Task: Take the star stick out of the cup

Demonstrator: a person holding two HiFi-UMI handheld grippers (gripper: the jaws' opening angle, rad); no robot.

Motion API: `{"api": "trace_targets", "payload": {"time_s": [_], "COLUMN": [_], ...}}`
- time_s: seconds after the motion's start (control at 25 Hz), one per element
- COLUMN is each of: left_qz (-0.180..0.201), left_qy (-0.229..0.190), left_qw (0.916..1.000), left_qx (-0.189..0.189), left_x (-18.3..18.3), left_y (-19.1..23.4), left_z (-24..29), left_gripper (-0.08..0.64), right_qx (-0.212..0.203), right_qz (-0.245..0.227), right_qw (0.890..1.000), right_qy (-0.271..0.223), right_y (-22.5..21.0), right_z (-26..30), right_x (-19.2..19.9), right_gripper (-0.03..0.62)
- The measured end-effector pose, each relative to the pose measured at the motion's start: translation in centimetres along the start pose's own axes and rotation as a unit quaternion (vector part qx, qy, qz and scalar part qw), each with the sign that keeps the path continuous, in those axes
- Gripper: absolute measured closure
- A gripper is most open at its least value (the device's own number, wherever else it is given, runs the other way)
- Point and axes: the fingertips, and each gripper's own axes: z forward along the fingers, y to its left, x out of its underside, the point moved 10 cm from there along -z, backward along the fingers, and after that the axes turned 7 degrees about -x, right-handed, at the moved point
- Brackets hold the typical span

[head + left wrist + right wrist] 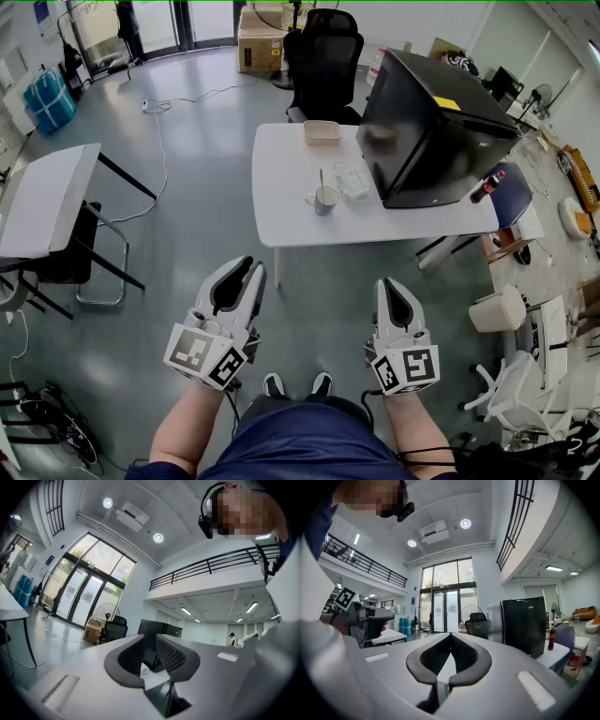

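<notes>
Table (pixel 281 202) ahead of you, cup (pixel 325 200) near its middle, what looks like the stick (pixel 322 180) standing in it, packet (pixel 352 181) just right of the cup, tray (pixel 322 131) at the far edge, box (pixel 431 127) on the right end, chair (pixel 323 56) behind, second table (pixel 42 197) to your left.

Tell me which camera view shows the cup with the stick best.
The head view: the cup stands on the white table, with a stick standing in it. In neither gripper view can the cup be made out.

No readable text, yellow sticker (pixel 448 103) on black cabinet (pixel 417 155) too small
</notes>
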Motion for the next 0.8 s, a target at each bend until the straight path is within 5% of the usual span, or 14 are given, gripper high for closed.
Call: {"api": "trace_targets", "payload": {"time_s": [0.2, 0.8], "left_qz": [0.024, 0.047], "left_qy": [-0.015, -0.021], "left_qw": [0.9982, 0.9943], "left_qx": [-0.052, -0.093], "left_x": [-0.5, 0.9], "left_y": [-3.9, -11.7], "left_z": [-2.2, -3.0], "left_gripper": [0.486, 0.485], "right_qx": [-0.016, -0.06], "right_qz": [0.001, 0.011], "right_qw": [1.0, 0.997], "right_qy": [-0.005, -0.04], "right_y": [-1.0, -5.9], "right_z": [-3.6, -8.5], "right_x": [-0.8, -1.2], "right_gripper": [0.586, 0.584]}}
